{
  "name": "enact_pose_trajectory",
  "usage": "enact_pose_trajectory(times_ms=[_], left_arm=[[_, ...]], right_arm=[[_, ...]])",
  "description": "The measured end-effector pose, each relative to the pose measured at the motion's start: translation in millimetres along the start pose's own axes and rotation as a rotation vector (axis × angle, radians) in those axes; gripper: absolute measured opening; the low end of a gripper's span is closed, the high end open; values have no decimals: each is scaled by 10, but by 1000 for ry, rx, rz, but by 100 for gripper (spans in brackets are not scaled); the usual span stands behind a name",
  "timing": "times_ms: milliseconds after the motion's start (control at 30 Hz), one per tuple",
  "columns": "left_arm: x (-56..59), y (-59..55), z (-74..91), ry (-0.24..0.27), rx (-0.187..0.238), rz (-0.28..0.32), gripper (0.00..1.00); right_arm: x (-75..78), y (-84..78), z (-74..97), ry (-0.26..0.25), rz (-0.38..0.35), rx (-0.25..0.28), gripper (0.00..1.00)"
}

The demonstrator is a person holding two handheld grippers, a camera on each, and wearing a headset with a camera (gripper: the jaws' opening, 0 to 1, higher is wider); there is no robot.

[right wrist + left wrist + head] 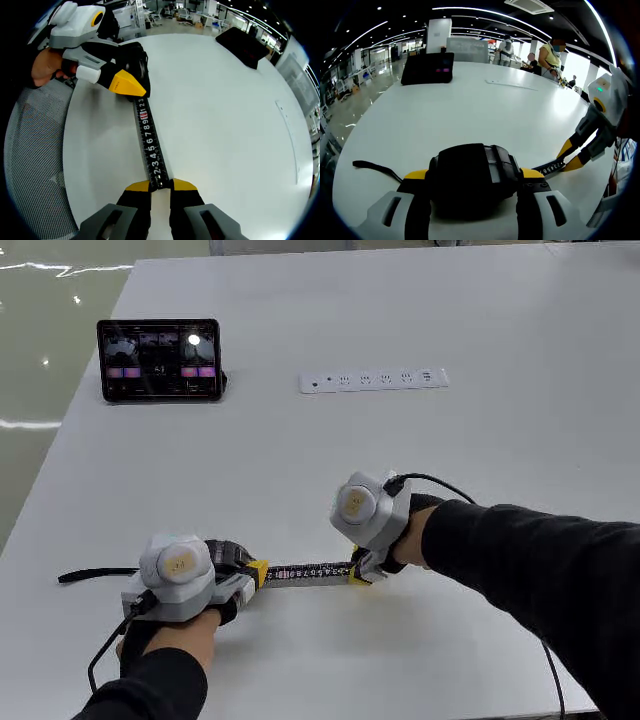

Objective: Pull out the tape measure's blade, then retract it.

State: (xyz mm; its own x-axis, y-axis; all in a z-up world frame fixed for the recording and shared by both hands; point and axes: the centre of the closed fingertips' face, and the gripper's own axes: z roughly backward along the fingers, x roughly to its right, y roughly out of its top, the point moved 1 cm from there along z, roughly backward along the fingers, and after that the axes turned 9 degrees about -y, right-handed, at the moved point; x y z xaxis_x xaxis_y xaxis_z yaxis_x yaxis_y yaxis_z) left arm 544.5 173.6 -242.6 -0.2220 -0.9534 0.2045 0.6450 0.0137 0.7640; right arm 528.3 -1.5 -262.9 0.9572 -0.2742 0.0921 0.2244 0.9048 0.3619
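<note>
Head view shows us a big white table (420, 310). Near the edge closest to us, at about 7 o'clock, the left gripper (245, 575) squeezes the black tape measure (228, 556) from both sides and holds it tight. From the tape measure the blade (308, 572) lies flat on the table and points toward 3 o'clock. The right gripper (358, 576) pinches the far end of the blade tight between its two jaws. The two grippers are near each other, with a short run of blade between them. A thin black strap (95, 574) trails from the tape measure toward 9 o'clock and rests on the table. Far back at 11 o'clock a tablet (160, 360) stands up with its screen lit. At 1 o'clock a white power strip (374, 380) lies flat, well apart from the tape measure. In the right gripper view we look along the blade: it starts at the jaws at 6 o'clock and runs up to the tape measure at 11 o'clock, black with white numbers and one red mark. In the left gripper view the tape measure sits snug between the jaws at 6 o'clock, the blade goes out toward 3 o'clock, and some people (551, 57) stand far behind the table at 1 o'clock.
</note>
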Motion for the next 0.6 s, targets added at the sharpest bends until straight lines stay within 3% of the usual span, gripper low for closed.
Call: enact_pose_trajectory(times_ms=[600], left_arm=[[0, -2, 1, -2, -3, 1, 66]], right_arm=[[-16, 51, -26, 4, -4, 3, 10]])
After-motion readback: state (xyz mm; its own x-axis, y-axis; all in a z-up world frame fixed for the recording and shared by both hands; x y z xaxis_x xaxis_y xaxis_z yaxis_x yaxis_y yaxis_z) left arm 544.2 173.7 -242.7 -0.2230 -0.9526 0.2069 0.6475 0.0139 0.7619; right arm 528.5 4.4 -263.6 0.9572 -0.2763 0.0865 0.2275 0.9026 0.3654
